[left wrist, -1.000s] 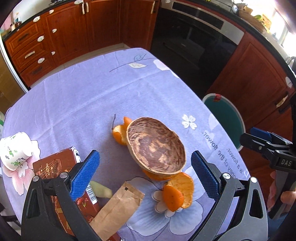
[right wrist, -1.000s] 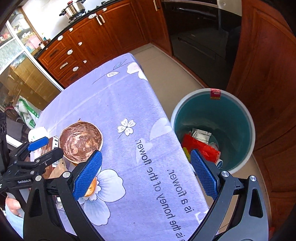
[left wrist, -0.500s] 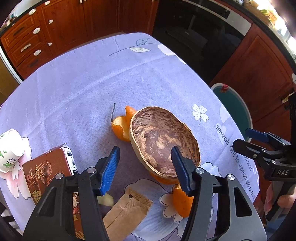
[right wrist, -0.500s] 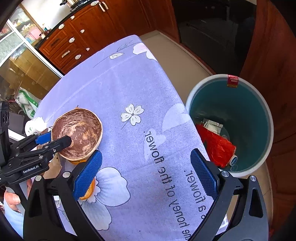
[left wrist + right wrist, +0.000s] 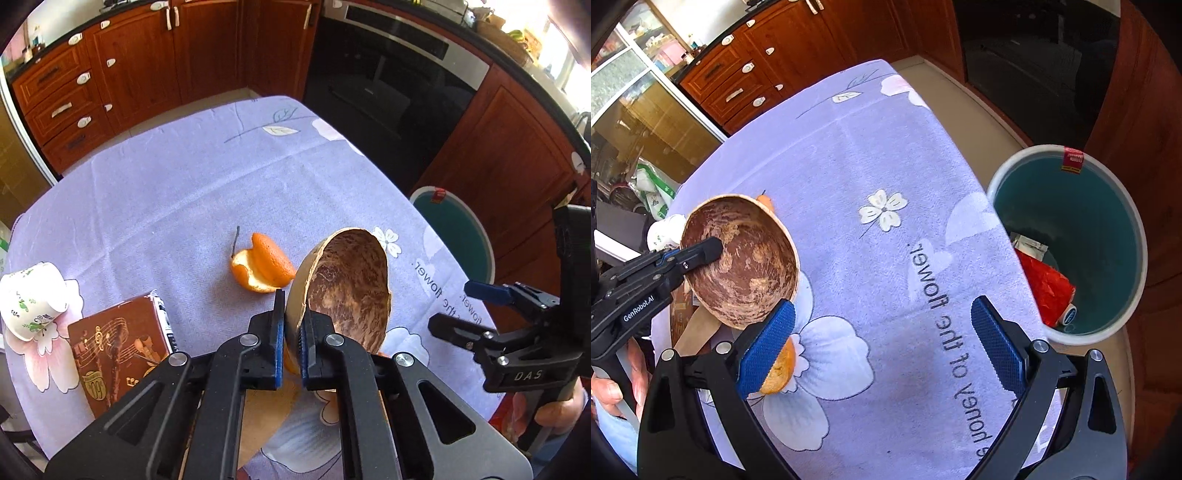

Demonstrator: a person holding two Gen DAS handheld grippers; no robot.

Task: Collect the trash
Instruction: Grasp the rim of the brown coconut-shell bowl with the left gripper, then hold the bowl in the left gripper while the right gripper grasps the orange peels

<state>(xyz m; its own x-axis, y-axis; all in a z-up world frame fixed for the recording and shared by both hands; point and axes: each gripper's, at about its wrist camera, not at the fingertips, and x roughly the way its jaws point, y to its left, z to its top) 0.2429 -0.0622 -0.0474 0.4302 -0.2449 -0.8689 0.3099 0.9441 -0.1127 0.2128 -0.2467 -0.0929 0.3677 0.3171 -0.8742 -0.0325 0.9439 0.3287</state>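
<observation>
A: What writing can you read, going left to right?

B: "GenRobot.AI" on the left gripper [image 5: 701,254], "of the flower" on the fuzzy lilac tablecloth [image 5: 871,147], and "DAS" on the right gripper [image 5: 458,306].

A: The jaws?

B: The left pair is clamped on the rim of the coconut shell bowl [image 5: 347,288], a rough, mottled brown half-sphere tilted on edge above the cloth. The right pair stands wide apart, its ribbed blue pads [image 5: 768,343] holding nothing.

A: The trash?

B: Curled orange peel [image 5: 262,269] lies just left of the bowl. A round teal bin [image 5: 1071,236] beside the table holds red wrapping.
</observation>
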